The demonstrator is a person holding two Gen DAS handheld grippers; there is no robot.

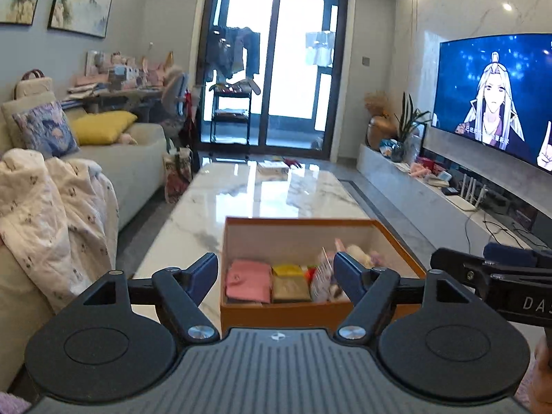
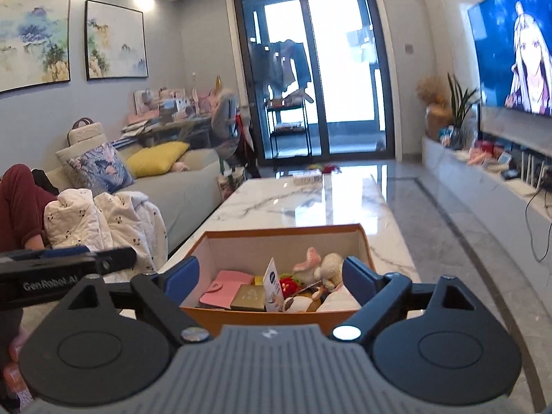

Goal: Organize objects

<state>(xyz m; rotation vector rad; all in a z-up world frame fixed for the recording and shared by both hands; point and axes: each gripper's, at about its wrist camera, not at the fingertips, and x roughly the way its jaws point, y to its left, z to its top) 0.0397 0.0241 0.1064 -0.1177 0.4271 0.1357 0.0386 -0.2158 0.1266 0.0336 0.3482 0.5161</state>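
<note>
Both grippers hang close over the near edge of the orange box (image 1: 321, 312): the left gripper (image 1: 276, 270) and the right gripper (image 2: 270, 274) have their jaws spread wide and hold nothing. Inside lie a pink pouch (image 2: 226, 288), a gold packet (image 2: 248, 297) and soft toys (image 2: 322, 267), probably gathered there for sorting. Beyond, the marble table (image 1: 262, 189) carries only a small white box (image 1: 272, 167).

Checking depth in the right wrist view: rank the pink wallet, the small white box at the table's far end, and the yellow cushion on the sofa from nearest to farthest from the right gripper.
1. pink wallet, in the orange box, just ahead of the right gripper.
2. small white box, at the marble table's far end.
3. yellow cushion, on the sofa to the left, slightly farther back.
</note>
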